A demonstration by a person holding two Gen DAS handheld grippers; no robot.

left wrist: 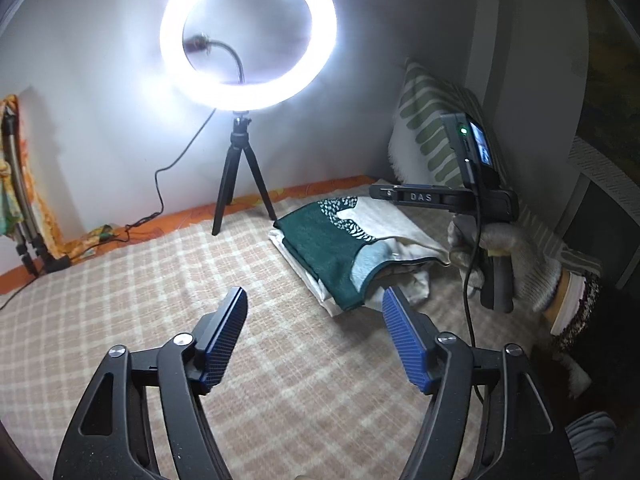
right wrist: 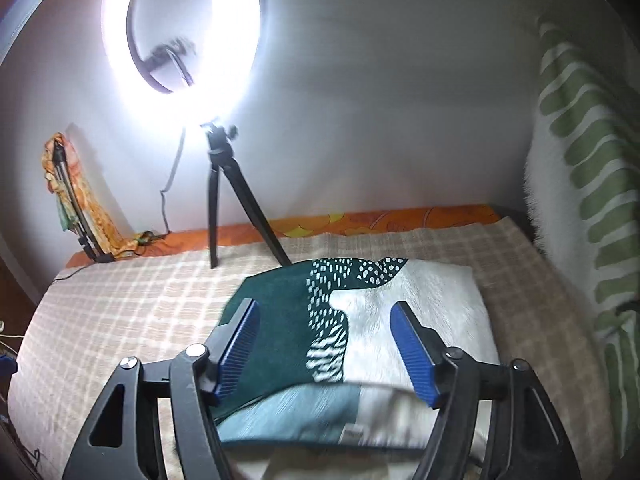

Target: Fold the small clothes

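A small garment [left wrist: 344,248], dark green, pale blue and cream with a white speckled pattern, lies folded on the checked blanket [left wrist: 160,280]. In the right wrist view the garment [right wrist: 344,340] fills the middle. My left gripper [left wrist: 314,296] is open and empty, above the blanket to the left of the garment. My right gripper [right wrist: 324,308] is open, its blue pads apart just above the garment. In the left wrist view the right gripper's black body [left wrist: 460,200] is held by a gloved hand beside the garment; its fingers do not show there.
A lit ring light on a black tripod [left wrist: 240,168] stands at the blanket's far edge, its cable trailing left. A green-and-white striped pillow [right wrist: 584,184] leans at the right. A second stand draped with orange cloth [right wrist: 76,200] stands at far left by the wall.
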